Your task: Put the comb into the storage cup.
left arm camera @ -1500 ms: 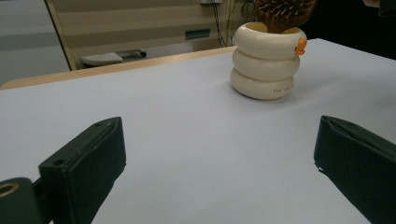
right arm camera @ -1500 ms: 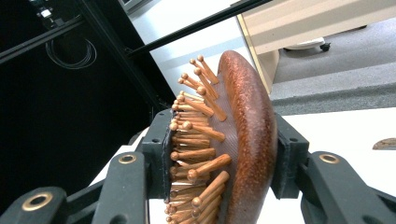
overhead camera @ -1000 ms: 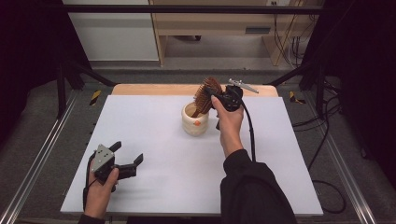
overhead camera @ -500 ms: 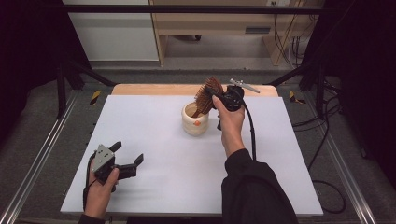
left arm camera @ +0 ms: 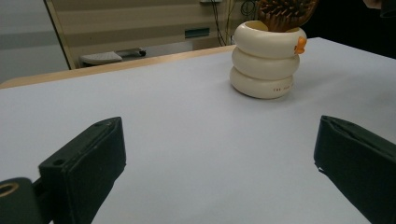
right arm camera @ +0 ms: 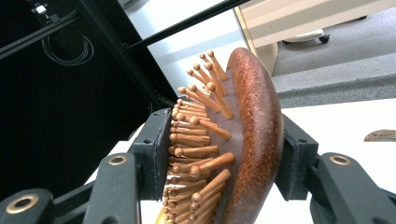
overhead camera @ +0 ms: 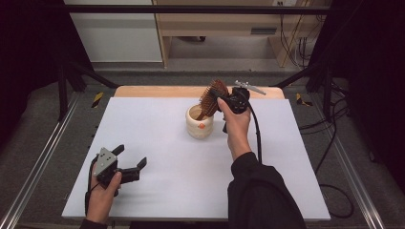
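Observation:
A brown wooden hairbrush [overhead camera: 212, 97] stands handle-down in a cream ringed cup [overhead camera: 199, 126] at the middle back of the white table. My right gripper [overhead camera: 218, 98] is up at the brush head. In the right gripper view one pad rests on the bristle tips and the other on the brush's [right arm camera: 256, 140] rounded back. These jaws [right arm camera: 219, 156] have just been easing apart, with the brush still between them. My left gripper [overhead camera: 130, 156] lies near the front left of the table, open and holding nothing. The left gripper view looks between its jaws [left arm camera: 219, 168] at the cup [left arm camera: 265, 60] and brush [left arm camera: 285, 11].
The white sheet [overhead camera: 167, 186] covers the table, with a wooden strip [overhead camera: 157, 91] along its back edge. Metal rails [overhead camera: 43, 157] run down both sides. A light wood shelf unit [overhead camera: 215, 24] and cables [overhead camera: 329, 124] lie beyond the table.

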Motion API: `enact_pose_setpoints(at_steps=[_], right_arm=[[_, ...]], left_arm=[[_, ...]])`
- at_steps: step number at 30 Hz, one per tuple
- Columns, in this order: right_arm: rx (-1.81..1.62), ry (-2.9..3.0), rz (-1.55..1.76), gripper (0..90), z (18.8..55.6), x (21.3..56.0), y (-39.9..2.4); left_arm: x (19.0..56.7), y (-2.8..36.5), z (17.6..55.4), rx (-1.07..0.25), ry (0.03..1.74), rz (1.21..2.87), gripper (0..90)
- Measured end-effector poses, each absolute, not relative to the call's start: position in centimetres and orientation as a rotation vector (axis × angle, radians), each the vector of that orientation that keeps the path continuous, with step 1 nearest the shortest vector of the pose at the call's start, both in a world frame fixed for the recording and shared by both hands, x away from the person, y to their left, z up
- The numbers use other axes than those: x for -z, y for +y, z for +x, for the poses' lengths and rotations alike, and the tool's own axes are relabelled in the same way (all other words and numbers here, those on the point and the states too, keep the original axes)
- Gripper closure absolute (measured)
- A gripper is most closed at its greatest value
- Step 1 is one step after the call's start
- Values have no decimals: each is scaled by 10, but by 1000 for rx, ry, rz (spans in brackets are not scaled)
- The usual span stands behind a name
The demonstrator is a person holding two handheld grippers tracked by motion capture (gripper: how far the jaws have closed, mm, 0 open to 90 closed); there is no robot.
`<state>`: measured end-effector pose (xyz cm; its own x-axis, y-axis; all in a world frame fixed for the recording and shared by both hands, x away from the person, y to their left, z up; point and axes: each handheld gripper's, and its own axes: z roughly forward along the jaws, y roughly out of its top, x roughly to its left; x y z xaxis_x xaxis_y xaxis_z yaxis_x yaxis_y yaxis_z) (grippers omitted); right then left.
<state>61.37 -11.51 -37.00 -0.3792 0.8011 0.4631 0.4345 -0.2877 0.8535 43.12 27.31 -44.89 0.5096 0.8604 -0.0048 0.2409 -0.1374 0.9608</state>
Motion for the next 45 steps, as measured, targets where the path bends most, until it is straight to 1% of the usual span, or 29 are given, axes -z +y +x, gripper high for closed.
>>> enact_pose_setpoints(at_steps=[13, 22, 26, 38, 45], right_arm=[[-1702, 1660, 1539, 420, 614, 370, -116], [-1681, 1676, 1514, 359, 613, 370, -115], [-1673, 1678, 1509, 348, 613, 369, -115], [-1600, 1727, 1461, 239, 608, 365, -114], [-1588, 1713, 1453, 209, 605, 361, -115]], left_arm=[[449, 273, 431, -706, 953, 1662, 23], [449, 273, 431, -706, 953, 1661, 24], [449, 273, 431, -708, 953, 1662, 23], [449, 273, 431, -707, 954, 1657, 23], [449, 274, 431, -709, 956, 1660, 23]])
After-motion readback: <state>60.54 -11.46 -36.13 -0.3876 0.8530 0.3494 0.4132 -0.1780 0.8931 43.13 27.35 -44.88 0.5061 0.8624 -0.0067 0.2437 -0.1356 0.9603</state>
